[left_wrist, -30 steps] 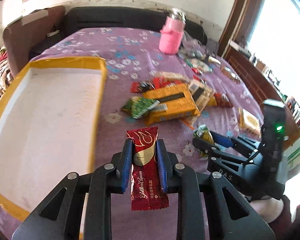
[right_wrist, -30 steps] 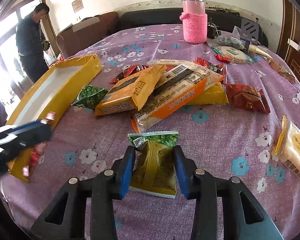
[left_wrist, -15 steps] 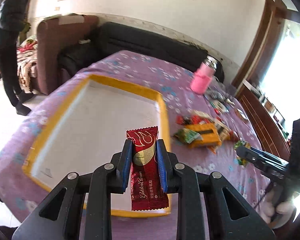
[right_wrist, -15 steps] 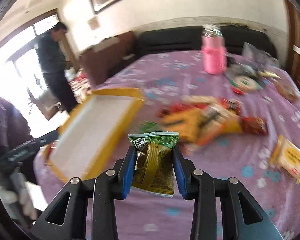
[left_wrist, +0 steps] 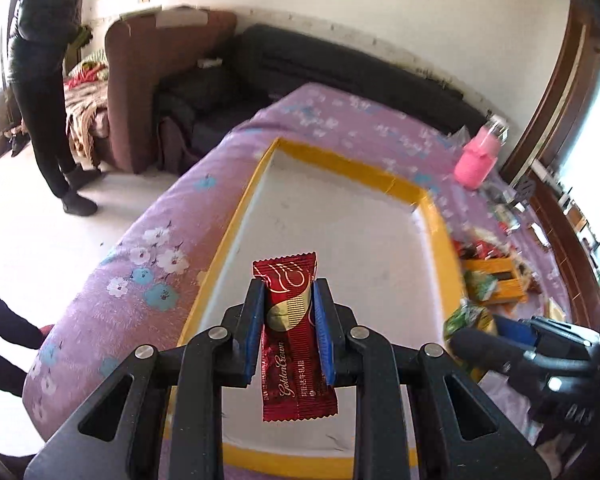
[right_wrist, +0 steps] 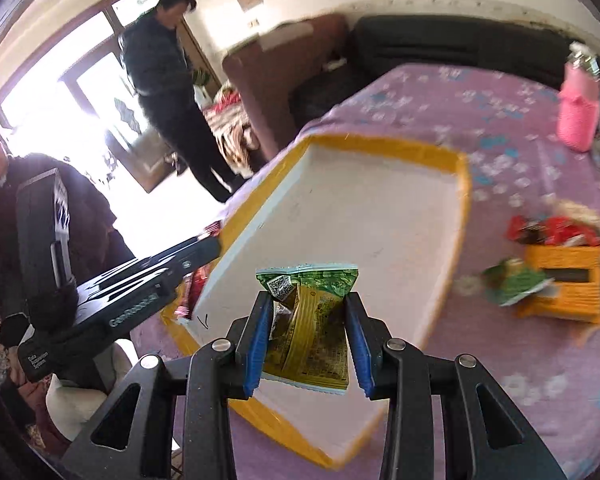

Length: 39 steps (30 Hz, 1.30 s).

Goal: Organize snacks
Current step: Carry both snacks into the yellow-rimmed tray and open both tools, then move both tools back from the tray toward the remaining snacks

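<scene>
Snacks in both hands right now. Left gripper (left_wrist: pixel 287 300) is clamped narrow on a red wafer bar (left_wrist: pixel 294 336), the blue pads squeezing its sides, wrapper standing lengthwise between them with the top end poking out past the tips. It hangs over the near end of the yellow-edged tray (left_wrist: pixel 340 168), which has a white floor with nothing lying in the parts you can see.

Right gripper (right_wrist: pixel 306 312) is holding a green and yellow snack packet (right_wrist: pixel 312 320), pinched from both sides, a bit crumpled. That one hangs above the near corner of the same tray (right_wrist: pixel 380 148). In the right wrist view the left gripper (right_wrist: pixel 208 246) comes in from the left over the tray's long edge, red wrapper just visible under it.

Tray sits on the purple flowered surface (left_wrist: pixel 148 264). Other snacks (right_wrist: pixel 560 276) are piled to the right of the tray, an orange packet the biggest, all blurry. Pink bottle (right_wrist: pixel 578 114) stands further back. Two people (right_wrist: pixel 168 92) are off to the left, one by the bright doorway.
</scene>
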Tool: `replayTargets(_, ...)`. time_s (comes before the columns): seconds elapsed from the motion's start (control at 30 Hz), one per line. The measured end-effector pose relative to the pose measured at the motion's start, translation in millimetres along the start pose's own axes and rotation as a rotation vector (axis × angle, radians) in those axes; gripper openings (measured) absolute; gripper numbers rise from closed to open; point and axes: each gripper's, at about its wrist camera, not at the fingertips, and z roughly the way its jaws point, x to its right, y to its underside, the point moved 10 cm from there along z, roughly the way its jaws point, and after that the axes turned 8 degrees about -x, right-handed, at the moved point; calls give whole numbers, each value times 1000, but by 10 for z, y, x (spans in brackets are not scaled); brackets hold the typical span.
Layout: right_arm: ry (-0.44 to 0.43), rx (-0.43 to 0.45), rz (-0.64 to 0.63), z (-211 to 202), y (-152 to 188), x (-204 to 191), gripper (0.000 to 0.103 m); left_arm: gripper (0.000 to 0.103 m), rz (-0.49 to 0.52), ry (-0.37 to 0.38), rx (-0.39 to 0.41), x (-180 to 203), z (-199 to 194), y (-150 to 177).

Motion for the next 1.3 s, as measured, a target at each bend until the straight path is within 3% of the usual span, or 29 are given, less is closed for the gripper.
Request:
replayTargets(0.27, 24, -99, 20, 723, 86, -215, 36, 22, 44, 17, -159, -153, 431, 100)
replayTargets(0.37, 46, -115, 31, 867, 102, -215, 39, 23, 55, 31, -175, -123, 423, 113)
replayTargets(0.53, 63, -135, 15, 905, 145, -238, 42, 26, -1, 49, -103, -197, 225, 64)
replayTargets(0.7, 53, -68, 1, 529, 210, -224, 42, 26, -112, 115, -17, -208, -163, 173)
replayTargets(0.83, 80, 66, 1, -88, 232, -41, 42, 26, -67, 178, 62, 171, -671, 198)
replayTargets(0.97, 138, 205, 29, -914, 334, 299, 43, 43, 3, 236, 149, 632, -1221, 177)
replayTargets(1.07, 206, 303, 54, -1656, 429, 571, 43, 44, 82, 267, 219, 1034, -1691, 192)
replayTargets(1.2, 304, 477, 90, -2911, 490, 844, 44, 57, 195, 309, 297, 1530, -2309, 161)
replayTargets(1.23, 341, 554, 103, -3407, 495, 895, 46, 63, 221, 305, 320, 1644, -2465, 129)
replayTargets(1.3, 382, 638, 114, -4026, 496, 900, 52, 69, 259, 292, 361, 1825, -2688, 27)
